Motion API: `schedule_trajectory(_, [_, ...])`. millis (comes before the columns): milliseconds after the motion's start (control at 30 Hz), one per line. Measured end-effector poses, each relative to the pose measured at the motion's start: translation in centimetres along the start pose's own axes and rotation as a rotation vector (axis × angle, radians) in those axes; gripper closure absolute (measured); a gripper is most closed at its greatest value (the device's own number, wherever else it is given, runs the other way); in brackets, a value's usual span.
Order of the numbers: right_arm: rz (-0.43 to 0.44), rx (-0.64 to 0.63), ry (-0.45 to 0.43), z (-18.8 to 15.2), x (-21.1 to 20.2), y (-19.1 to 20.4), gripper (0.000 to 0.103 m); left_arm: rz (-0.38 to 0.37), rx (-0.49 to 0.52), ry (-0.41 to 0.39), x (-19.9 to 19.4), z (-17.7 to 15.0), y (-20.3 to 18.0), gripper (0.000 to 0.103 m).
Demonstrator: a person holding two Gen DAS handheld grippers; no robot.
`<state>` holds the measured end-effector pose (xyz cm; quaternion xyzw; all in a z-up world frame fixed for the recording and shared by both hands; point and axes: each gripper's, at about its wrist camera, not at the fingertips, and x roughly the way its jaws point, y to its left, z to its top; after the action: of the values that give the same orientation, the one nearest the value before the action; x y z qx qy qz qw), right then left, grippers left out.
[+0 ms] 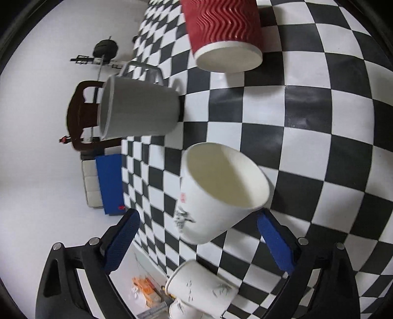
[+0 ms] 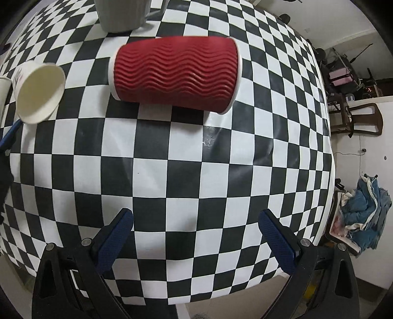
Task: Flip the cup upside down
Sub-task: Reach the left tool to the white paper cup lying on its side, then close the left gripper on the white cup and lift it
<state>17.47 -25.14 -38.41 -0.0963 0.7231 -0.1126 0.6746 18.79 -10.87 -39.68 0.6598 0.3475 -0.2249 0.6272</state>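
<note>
A white paper cup (image 1: 216,193) with a small printed design is tilted, its open mouth facing the left wrist camera, between the tips of my left gripper (image 1: 197,220). The jaws stand wide apart and do not press it. The same cup shows at the far left of the right wrist view (image 2: 39,94). A red ribbed paper cup (image 2: 175,82) lies on its side on the checkered table (image 2: 196,171); it also shows in the left wrist view (image 1: 224,32). My right gripper (image 2: 196,220) is open and empty, short of the red cup.
A grey mug (image 1: 140,108) stands on the table beyond the white cup, also in the right wrist view (image 2: 122,14). More white printed cups (image 1: 201,292) sit near my left gripper. Chairs (image 2: 356,117) and a blue cloth pile (image 2: 363,216) are off the table's right edge.
</note>
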Motion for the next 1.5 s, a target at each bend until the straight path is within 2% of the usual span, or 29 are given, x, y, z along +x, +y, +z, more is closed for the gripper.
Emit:
schedule_trajectory(167, [0.005,0.017,0.015,0.2,0.5,-0.6,0.0,-0.025,-0.009,0.005,2.3,1.0,0.7,0.024])
schedule_trajectory(300, [0.007,0.037,0.014,0.5,0.6,-1.1,0.0,-0.042,-0.004,-0.005,4.1,1.5,1.3,0.04])
schedule_trajectory(367, [0.006,0.051,0.016,0.7,0.7,-1.5,0.0,-0.039,0.014,-0.038,4.2,1.9,1.4,0.04])
schedule_trajectory(533, [0.0,0.062,0.023,0.6,0.7,-1.5,0.0,-0.028,0.034,-0.055,4.1,2.0,1.1,0.042])
schedule_trajectory(667, [-0.004,0.06,0.017,0.2,0.2,-1.3,0.0,-0.048,0.006,-0.061,3.6,1.6,1.1,0.042])
schedule_trajectory(867, [0.003,0.077,0.023,-1.2,-0.1,-1.5,0.001,-0.082,-0.064,-0.072,0.6,0.7,1.0,0.043])
schedule_trajectory(1000, [0.013,0.09,0.036,-2.7,0.1,-2.0,0.001,-0.167,-0.205,-0.06,-1.9,0.0,2.2,0.043])
schedule_trajectory(1100, [0.019,0.1,0.048,-3.5,0.4,-2.3,0.001,-0.261,-0.354,-0.027,-4.0,-0.5,3.0,0.043])
schedule_trajectory(1267, [0.034,0.136,0.076,-5.2,1.4,-3.5,0.001,-0.483,-0.669,0.097,-6.0,-1.4,3.4,0.043])
schedule_trajectory(1367, [0.052,0.152,0.077,-5.5,1.6,-4.4,0.001,-0.579,-0.835,0.157,-7.2,-1.8,2.7,0.043])
schedule_trajectory(1500, [0.064,0.146,0.073,-5.6,1.7,-5.3,0.001,-0.667,-1.0,0.223,-8.5,-1.8,1.4,0.043])
